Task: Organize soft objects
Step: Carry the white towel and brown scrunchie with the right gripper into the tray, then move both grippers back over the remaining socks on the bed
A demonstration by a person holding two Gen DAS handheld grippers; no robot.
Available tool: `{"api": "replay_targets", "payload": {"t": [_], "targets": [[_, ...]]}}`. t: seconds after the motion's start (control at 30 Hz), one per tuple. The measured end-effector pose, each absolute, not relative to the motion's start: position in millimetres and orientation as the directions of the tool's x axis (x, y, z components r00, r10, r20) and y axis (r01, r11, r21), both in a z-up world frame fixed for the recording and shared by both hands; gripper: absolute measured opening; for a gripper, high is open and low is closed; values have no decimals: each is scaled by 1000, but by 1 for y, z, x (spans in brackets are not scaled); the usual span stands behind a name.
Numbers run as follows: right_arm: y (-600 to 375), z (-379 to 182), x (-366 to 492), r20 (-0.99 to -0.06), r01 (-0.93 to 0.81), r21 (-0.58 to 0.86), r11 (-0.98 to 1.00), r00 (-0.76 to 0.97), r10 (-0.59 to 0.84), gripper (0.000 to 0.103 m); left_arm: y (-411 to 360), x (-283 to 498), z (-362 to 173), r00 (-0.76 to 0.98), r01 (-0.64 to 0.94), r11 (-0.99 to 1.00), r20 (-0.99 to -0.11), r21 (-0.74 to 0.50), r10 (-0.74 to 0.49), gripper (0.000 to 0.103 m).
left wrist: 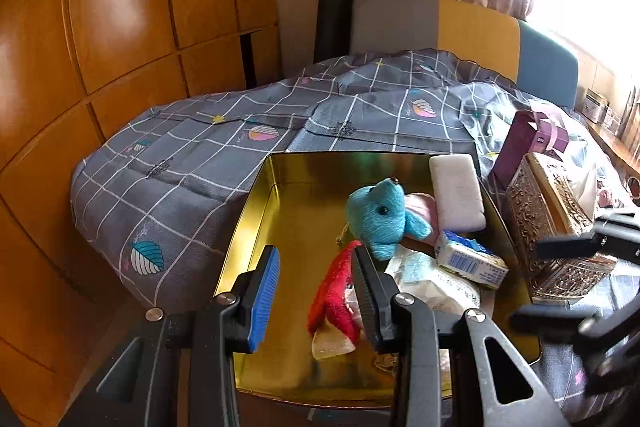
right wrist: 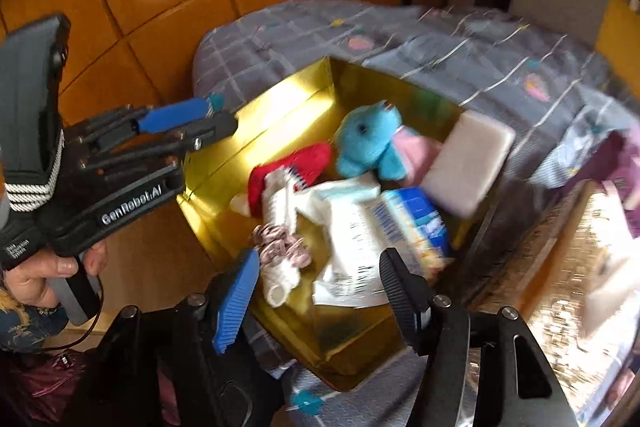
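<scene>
Right wrist view: right gripper [right wrist: 316, 287] gapes empty over gold tin [right wrist: 280, 107] crowded with blue plush [right wrist: 366, 143], tissue packs [right wrist: 352, 227], white sponge [right wrist: 468, 163]; left gripper [left wrist: 316, 291] part-open, empty, beside red pouch [left wrist: 338, 299]

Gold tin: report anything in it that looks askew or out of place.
The white pad stands tilted against the gold tin's right wall. The soft things are heaped on that side: blue plush, red pouch, white roll. Left half bare.

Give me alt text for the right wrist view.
The right gripper, jaws open and empty, hangs over a gold box on a bed, holding a blue plush, red pouch, sock, scrunchie and tissue packs. The left gripper reaches in from the left.
</scene>
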State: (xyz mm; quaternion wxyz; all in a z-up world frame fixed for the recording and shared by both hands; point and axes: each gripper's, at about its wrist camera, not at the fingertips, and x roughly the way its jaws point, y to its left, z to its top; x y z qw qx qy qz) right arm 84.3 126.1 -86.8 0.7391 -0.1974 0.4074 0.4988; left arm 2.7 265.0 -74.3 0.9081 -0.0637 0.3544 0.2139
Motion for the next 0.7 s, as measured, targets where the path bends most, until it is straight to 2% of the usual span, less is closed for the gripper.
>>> {"api": "replay_targets", "payload": {"t": [0.1, 0.37, 0.7], "targets": [[110, -75, 88, -766, -880, 89, 467, 239, 597, 70, 259, 3, -72, 662, -421, 906, -668, 44, 340, 37], [52, -46, 116, -697, -784, 86, 615, 393, 599, 71, 238, 9, -67, 673, -369, 927, -668, 70, 318, 37], [-33, -33, 154, -658, -614, 105, 782, 547, 517, 75, 209, 16, -59, 695, -303, 946, -652, 117, 304, 37]]}}
